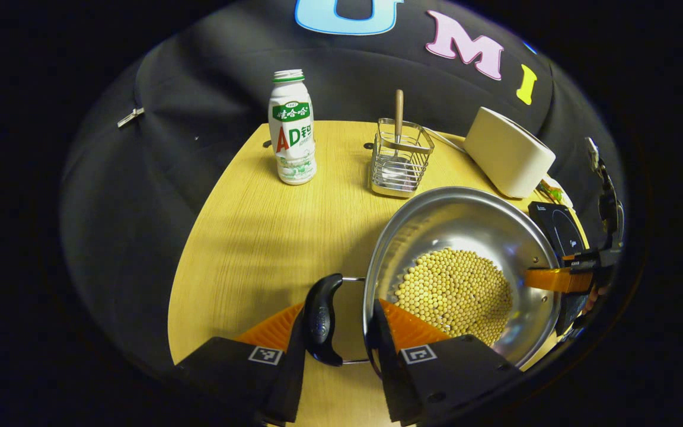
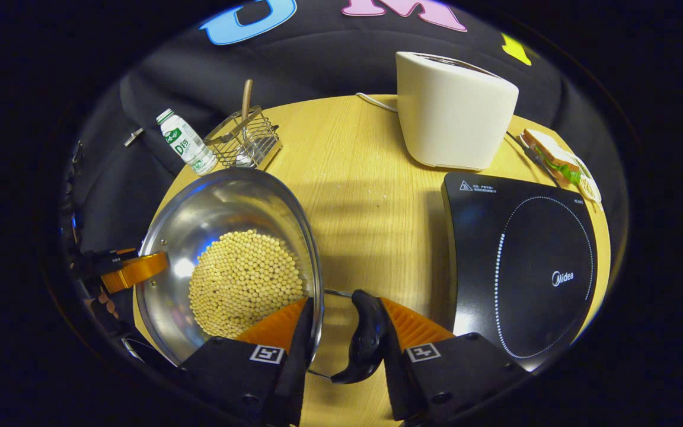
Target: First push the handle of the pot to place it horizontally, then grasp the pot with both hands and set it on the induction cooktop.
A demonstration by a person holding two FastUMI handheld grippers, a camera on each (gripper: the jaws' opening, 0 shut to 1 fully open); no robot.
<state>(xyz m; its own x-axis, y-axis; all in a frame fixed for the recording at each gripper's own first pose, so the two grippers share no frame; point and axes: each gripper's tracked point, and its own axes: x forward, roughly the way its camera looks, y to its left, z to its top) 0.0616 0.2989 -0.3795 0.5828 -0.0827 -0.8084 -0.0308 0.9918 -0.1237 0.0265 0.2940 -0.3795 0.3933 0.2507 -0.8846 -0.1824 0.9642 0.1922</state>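
Steel pot (image 2: 229,249) of beans on the desk, each side handle between a gripper's spread fingers: left gripper (image 1: 344,323) at one handle (image 1: 322,320), right gripper (image 2: 344,329) at the other (image 2: 365,338). The induction cooktop (image 2: 519,267) lies just beyond the right gripper, toward the desk's edge.

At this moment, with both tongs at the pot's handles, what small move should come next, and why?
Probably close the left tongs and right tongs: each straddles a black handle and the rim of the bean-filled pot, which sits on the table beside the induction cooktop.
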